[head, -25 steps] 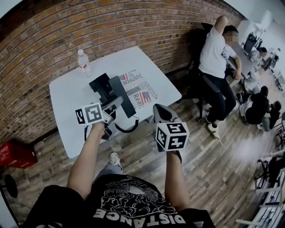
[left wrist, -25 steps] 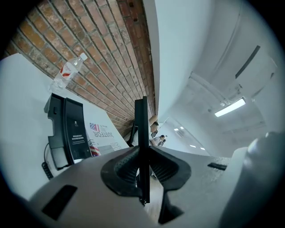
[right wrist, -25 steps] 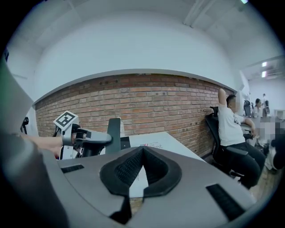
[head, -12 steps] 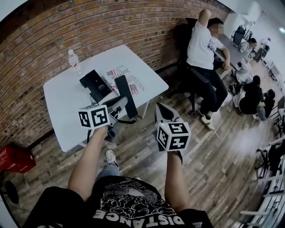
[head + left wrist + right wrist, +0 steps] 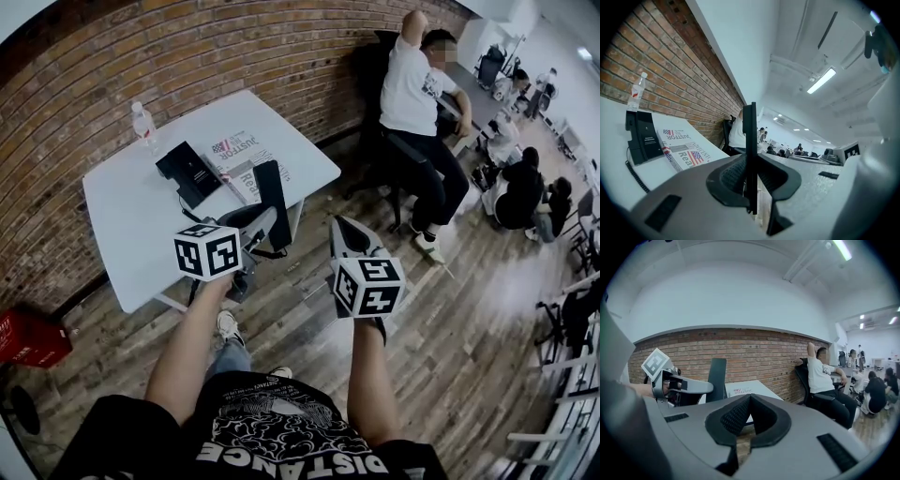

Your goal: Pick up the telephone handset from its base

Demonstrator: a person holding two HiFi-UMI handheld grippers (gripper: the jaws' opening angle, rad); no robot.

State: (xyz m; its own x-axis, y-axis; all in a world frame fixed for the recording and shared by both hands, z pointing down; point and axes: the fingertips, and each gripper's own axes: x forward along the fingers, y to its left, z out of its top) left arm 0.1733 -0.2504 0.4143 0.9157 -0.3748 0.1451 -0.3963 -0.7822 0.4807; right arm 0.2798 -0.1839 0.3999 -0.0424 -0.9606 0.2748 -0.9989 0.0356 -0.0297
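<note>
The black telephone handset (image 5: 274,199) stands upright between the jaws of my left gripper (image 5: 260,225), just off the near edge of the white table (image 5: 122,234). Its cord (image 5: 272,252) hangs in a loop below. The black base (image 5: 187,173) stays on the table next to a newspaper (image 5: 239,150). In the left gripper view the handset (image 5: 750,136) shows edge-on, pinched by the left gripper (image 5: 750,173), with the base (image 5: 642,138) far left. My right gripper (image 5: 339,227) hovers over the floor, shut and empty; its pads meet in the right gripper view (image 5: 749,404), which also shows the handset (image 5: 716,378).
A water bottle (image 5: 143,122) stands at the table's far corner by the brick wall. A seated person (image 5: 412,84) occupies a chair at the right, with several people behind. A red crate (image 5: 23,336) sits on the wooden floor at the left.
Both grippers have drawn back from the table toward me. The handset has come away from the base and now hangs past the table edge, rolled more upright.
</note>
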